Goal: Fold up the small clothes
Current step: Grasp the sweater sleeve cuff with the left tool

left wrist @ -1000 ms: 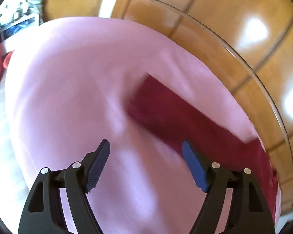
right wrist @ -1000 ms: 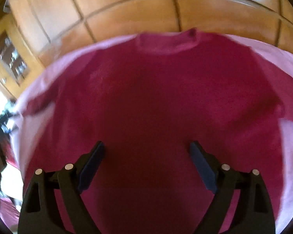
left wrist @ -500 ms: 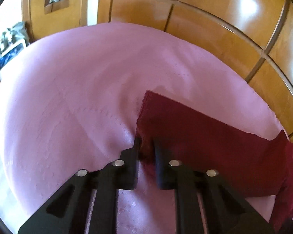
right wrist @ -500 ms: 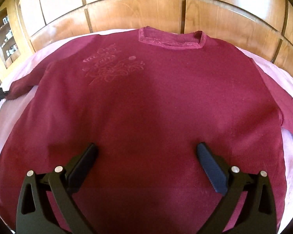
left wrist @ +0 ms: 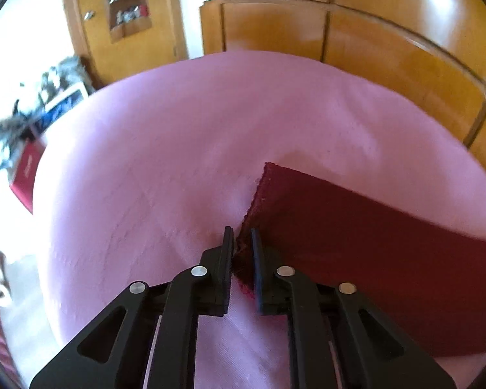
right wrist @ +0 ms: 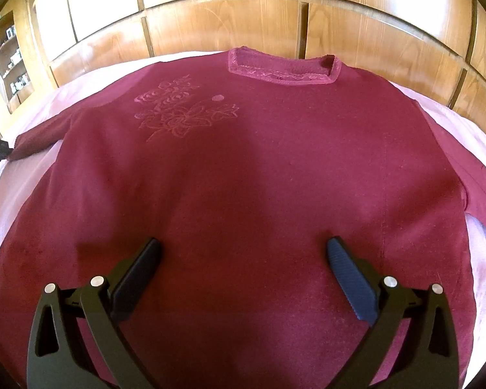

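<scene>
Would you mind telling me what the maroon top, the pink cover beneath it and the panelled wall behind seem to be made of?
Maroon top: soft matte knit, probably cotton, with tone-on-tone floral stitching. Pink cover: thin woven cloth with faint stitched lines, matte. Panelled wall: varnished wood or veneer, showing grain and glossy glare.

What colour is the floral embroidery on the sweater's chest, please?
Pink, lighter than the maroon sweater; the floral embroidery shows best in the right wrist view.
</scene>
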### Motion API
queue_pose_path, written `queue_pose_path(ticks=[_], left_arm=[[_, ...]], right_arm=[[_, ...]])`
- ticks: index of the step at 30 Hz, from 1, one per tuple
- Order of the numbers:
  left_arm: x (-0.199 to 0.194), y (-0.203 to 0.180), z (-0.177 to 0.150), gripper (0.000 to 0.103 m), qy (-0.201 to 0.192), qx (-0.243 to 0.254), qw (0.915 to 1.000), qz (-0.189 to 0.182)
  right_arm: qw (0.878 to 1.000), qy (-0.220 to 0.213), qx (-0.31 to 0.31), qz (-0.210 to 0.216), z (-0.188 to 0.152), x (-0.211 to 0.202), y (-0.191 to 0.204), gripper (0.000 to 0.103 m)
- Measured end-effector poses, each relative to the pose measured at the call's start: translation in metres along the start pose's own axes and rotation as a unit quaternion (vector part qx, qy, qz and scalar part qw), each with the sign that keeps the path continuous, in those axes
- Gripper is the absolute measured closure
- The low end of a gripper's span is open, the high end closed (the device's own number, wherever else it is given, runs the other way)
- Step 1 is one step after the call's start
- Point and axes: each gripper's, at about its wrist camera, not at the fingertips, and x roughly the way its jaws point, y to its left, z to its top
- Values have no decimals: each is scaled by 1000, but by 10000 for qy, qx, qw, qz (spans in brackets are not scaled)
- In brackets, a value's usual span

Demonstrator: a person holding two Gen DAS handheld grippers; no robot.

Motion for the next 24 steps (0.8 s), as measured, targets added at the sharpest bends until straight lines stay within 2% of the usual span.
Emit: queue_pose_path(ticks=[2, 3, 5, 7, 8, 11, 12, 14, 15, 17, 19, 20, 21, 22, 23, 24], left_arm=[[-17, 5, 0, 80, -119, -151, 9998, -5], [-32, 7, -3, 80, -267, -211, 9993, -182], [-54, 0, -7, 80, -399, -156, 9962, -761], [-87, -23, -22, 80, -402, 134, 9875, -1517], [-104, -39, -34, 80, -424, 330, 9801, -1909], [-144, -76, -63, 52, -384, 741, 9563, -2802], [-162, -97, -80, 51, -320, 859, 9408, -3264], [-180, -125, -100, 51, -139, 1054, 9215, -3735], [-190, -144, -118, 51, -4, 1208, 9090, -3989], [-198, -171, -147, 51, 190, 1474, 8981, -4139], [-194, -184, -168, 51, 368, 1639, 8965, -4101], [-189, -188, -177, 51, 433, 1724, 8983, -4019], [-182, -189, -191, 53, 494, 1840, 9063, -3772], [-176, -185, -208, 57, 611, 1860, 9120, -3605], [-169, -176, -217, 66, 607, 1809, 9131, -3604], [-172, -163, -224, 70, 328, 1795, 9140, -3623]], right_arm=[[10000, -5, 8, 16, 0, 0, -1, 2], [10000, -6, 9, 18, 0, 0, -1, 2], [10000, -14, 4, 13, 1, 0, -1, 2], [10000, -17, 2, 12, 1, 1, -1, 2], [10000, -17, 2, 14, 1, 1, -1, 2], [10000, -23, 18, 40, 1, 0, -1, 2], [10000, -26, 17, 48, 1, 1, -2, 2], [10000, -30, 18, 56, 1, 1, -2, 2], [10000, -30, 19, 58, 1, 1, -2, 2], [10000, -36, 30, 79, 1, 1, -3, 2], [9999, -48, 56, 106, 1, 0, -3, 2], [9999, -55, 74, 126, 1, 0, -4, 2], [9998, -67, 93, 135, 1, 0, -4, 2], [9998, -74, 101, 153, 1, -1, -5, 2], [9997, -80, 116, 177, 1, -1, -6, 2], [9997, -83, 130, 197, 1, -1, -6, 2]])
